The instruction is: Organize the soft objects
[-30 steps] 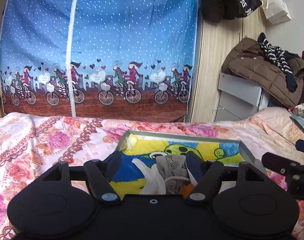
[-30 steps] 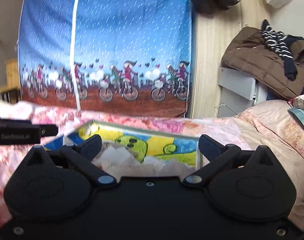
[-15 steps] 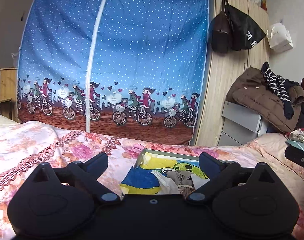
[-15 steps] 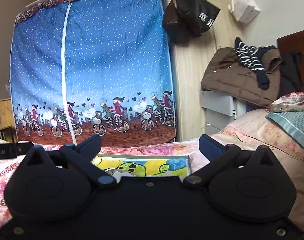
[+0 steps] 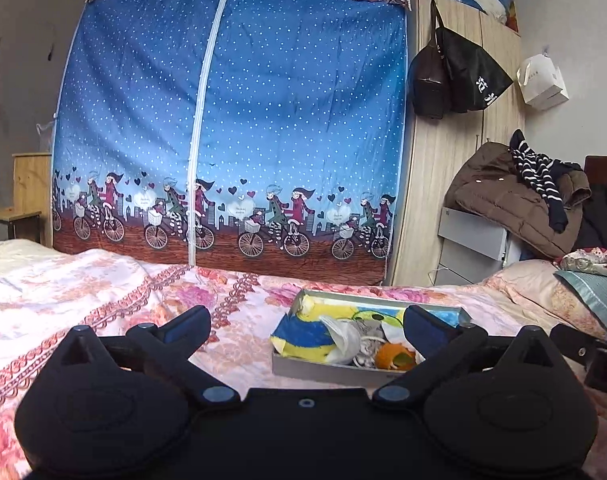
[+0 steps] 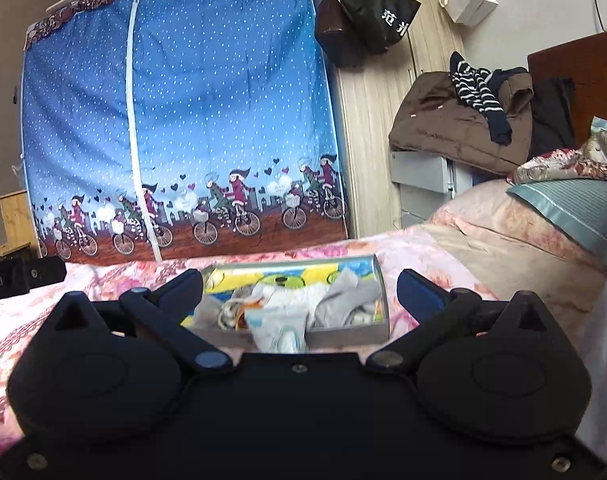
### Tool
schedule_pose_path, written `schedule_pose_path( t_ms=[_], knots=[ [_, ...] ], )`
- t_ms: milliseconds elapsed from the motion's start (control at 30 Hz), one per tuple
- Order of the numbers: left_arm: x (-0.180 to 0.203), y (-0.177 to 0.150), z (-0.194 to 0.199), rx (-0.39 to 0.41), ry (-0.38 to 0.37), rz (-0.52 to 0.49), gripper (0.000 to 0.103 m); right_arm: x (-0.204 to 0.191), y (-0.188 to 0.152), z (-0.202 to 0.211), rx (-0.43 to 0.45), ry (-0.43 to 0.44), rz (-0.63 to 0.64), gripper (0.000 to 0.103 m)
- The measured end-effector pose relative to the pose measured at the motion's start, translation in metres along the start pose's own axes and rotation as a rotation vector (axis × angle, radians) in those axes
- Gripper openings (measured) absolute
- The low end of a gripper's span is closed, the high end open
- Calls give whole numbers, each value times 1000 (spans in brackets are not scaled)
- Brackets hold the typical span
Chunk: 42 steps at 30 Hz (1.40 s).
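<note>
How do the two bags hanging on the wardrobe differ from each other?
The brown bag looks stiff and glossy, like leather; the black bag looks thin and floppy. The black bag carries white printed characters; the brown bag is plain. The black bag spreads wider; the brown bag hangs narrower. Both are dark and hang side by side on the wooden wardrobe.

A lived-in home bedroom. A bed [image 5: 103,296] with a pink floral cover fills the foreground; behind it stands a blue fabric wardrobe [image 5: 231,120] printed with cyclists. Right of that wardrobe, bags [image 5: 455,76] hang on a wooden closet [image 5: 463,200], with a brown coat [image 5: 511,204] heaped nearby.
</note>
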<state>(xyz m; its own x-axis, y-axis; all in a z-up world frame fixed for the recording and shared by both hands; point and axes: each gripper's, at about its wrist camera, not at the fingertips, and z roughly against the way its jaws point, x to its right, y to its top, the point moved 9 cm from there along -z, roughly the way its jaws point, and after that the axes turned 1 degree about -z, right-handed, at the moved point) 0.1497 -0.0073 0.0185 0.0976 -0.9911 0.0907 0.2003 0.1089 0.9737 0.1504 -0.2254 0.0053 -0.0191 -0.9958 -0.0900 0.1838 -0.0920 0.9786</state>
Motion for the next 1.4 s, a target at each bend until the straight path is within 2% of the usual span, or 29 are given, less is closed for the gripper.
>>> schedule_pose_path(
  t_ms=[500,767,1000,1167,1400],
  knots=[
    [-11,-31,51,-75,-17,23,102,-1,-9,17,-29,-68,44,103],
    [-9,-52,45,-101,-8,-35,102,-15,-19,2,-61,-72,155,103],
    [-13,-60,34,-130,7,-49,102,-18,-27,-17,-117,-76,172,103],
    [-16,-66,26,-165,8,-22,102,-22,-31,-26,-130,-76,161,103],
    [-23,-69,20,-187,30,16,102,-21,-37,-16,-132,-61,165,103]
  ],
)
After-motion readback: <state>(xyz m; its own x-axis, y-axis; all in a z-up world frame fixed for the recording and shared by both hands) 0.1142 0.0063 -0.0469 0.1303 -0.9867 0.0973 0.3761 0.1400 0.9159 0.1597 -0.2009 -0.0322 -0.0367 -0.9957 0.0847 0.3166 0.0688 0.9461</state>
